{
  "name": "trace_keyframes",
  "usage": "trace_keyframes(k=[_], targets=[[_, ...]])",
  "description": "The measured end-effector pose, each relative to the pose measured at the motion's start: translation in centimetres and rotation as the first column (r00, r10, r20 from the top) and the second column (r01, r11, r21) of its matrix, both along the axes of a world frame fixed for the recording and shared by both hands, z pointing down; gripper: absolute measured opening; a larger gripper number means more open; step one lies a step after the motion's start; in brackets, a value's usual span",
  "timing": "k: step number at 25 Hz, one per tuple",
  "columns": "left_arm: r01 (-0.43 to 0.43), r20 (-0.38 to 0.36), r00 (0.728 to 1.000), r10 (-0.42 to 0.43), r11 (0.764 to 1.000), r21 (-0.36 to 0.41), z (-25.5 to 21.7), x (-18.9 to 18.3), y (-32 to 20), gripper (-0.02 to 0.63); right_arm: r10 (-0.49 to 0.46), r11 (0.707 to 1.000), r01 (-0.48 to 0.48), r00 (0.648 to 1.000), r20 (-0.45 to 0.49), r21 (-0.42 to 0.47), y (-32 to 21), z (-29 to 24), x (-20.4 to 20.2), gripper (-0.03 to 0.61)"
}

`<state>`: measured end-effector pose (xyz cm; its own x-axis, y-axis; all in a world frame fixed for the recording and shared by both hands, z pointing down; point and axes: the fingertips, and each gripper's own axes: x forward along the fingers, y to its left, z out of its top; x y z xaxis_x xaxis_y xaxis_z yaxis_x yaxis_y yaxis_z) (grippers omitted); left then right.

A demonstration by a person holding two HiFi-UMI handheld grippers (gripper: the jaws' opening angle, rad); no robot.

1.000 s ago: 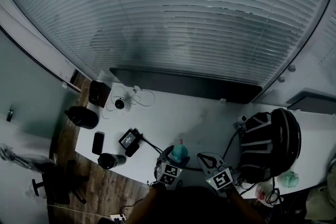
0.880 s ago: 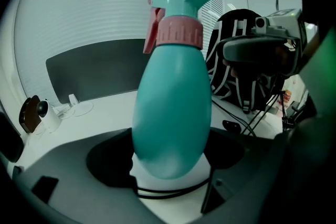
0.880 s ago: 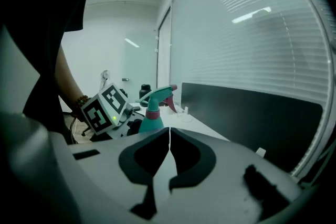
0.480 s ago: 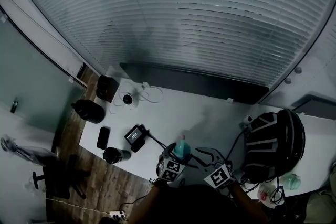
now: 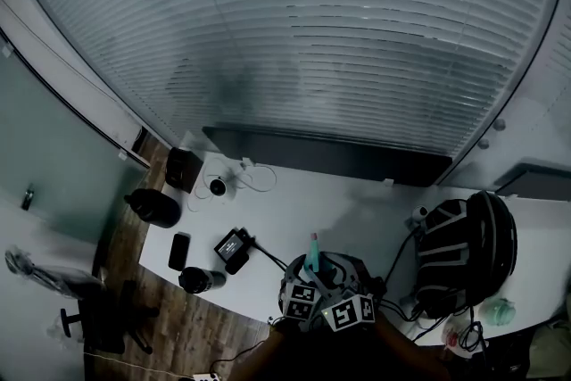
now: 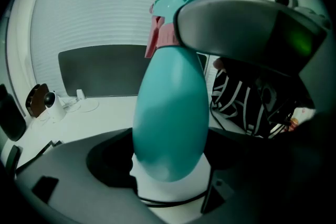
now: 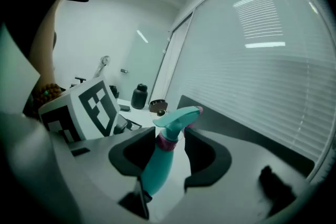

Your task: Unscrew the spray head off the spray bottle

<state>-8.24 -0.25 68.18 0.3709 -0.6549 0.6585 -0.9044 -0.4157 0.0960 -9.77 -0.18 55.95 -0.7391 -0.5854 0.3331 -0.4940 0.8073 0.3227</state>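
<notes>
A teal spray bottle (image 5: pixel 311 258) stands upright near the front edge of the white table (image 5: pixel 357 211). My left gripper (image 6: pixel 170 165) is shut on the bottle's rounded body (image 6: pixel 170 123), low down. The teal spray head (image 7: pixel 176 117) sits on a pink collar (image 7: pixel 168 142). My right gripper (image 7: pixel 170 150) has just been opening; its jaws now stand on either side of the collar and head with gaps, not touching. One of its fingers (image 6: pixel 236 23) shows beside the spray head (image 6: pixel 184 0) in the left gripper view. Both marker cubes sit side by side in the head view.
A black backpack with white stripes (image 5: pixel 464 247) lies to the right, with cables in front of it. To the left are a black device with a cable (image 5: pixel 234 244), a phone (image 5: pixel 178 251), a dark tumbler (image 5: pixel 198 279) and a small white camera (image 5: pixel 217 186). A dark panel (image 5: pixel 330 156) runs below the blinds.
My right gripper has moved left from beside the bottle to its spray head, and its jaws have opened. The left gripper has raised the bottle slightly.
</notes>
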Motion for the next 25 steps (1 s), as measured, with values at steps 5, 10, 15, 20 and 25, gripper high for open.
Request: trace_keyframes(k=[5, 10, 15, 20, 25], targets=[[0.016, 0.058, 0.998, -0.018, 0.999, 0.032, -0.3, -0.6, -0.5, 0.4, -0.027, 0.993, 0.033, 0.998, 0.054, -0.11, -0.2, -0.2, -0.6, 0.169], [-0.011, 0.078, 0.997, 0.006, 0.998, 0.061, -0.4, -0.5, -0.3, 0.396, -0.038, 0.987, 0.05, 0.996, 0.08, -0.153, 0.5, -0.1, -0.5, 0.139], [-0.149, 0.074, 0.987, 0.142, 0.983, 0.103, -1.7, 0.6, 0.5, 0.385, -0.152, 0.954, 0.179, 0.98, 0.125, -0.239, 1.3, -0.9, 0.5, 0.129], [-0.394, 0.009, 0.918, 0.396, 0.911, 0.123, -5.3, 2.9, 2.9, 0.385, -0.382, 0.88, 0.404, 0.914, 0.134, -0.248, 3.9, -4.5, 1.4, 0.127], [-0.775, -0.081, 0.62, 0.78, 0.625, 0.094, -8.2, 5.2, 8.8, 0.385, -0.701, 0.663, 0.706, 0.702, 0.125, -0.249, 8.9, -7.3, 2.8, 0.127]])
